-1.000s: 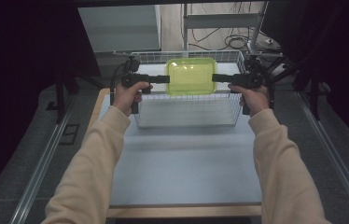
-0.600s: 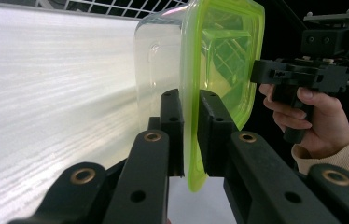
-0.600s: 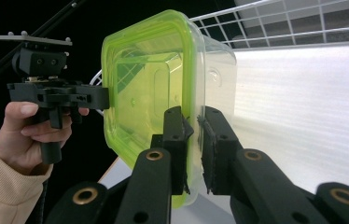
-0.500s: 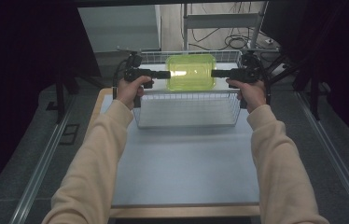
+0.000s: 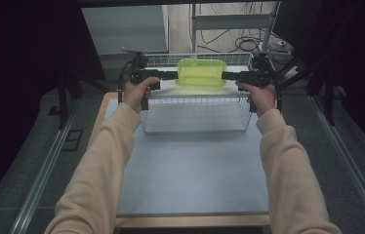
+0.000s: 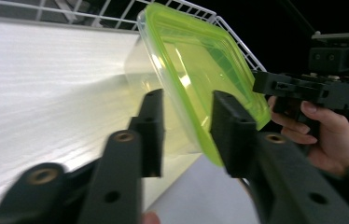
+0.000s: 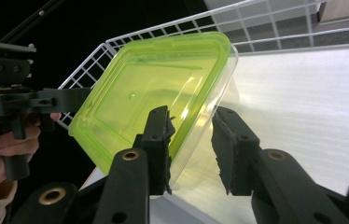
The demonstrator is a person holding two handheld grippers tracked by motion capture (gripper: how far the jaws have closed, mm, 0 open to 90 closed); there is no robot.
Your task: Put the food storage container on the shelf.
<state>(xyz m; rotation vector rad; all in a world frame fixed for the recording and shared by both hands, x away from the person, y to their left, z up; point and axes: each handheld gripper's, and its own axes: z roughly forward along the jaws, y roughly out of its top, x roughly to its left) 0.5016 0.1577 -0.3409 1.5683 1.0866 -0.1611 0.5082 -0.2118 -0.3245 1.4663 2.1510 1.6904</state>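
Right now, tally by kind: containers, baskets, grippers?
Lidded green container: 1
White wire basket: 1
Grippers: 2, left gripper and right gripper, one at each end of the container
Total: 4

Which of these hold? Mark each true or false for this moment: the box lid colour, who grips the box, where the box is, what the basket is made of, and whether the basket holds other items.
1. The box has a yellow-green lid. True.
2. The left tool alone grips the box. False: the right tool also has its jaws around the opposite end.
3. The box rests flat on the table. False: it is held up above the basket.
4. The basket is white wire. True.
5. The basket holds several other containers. False: its floor looks bare.
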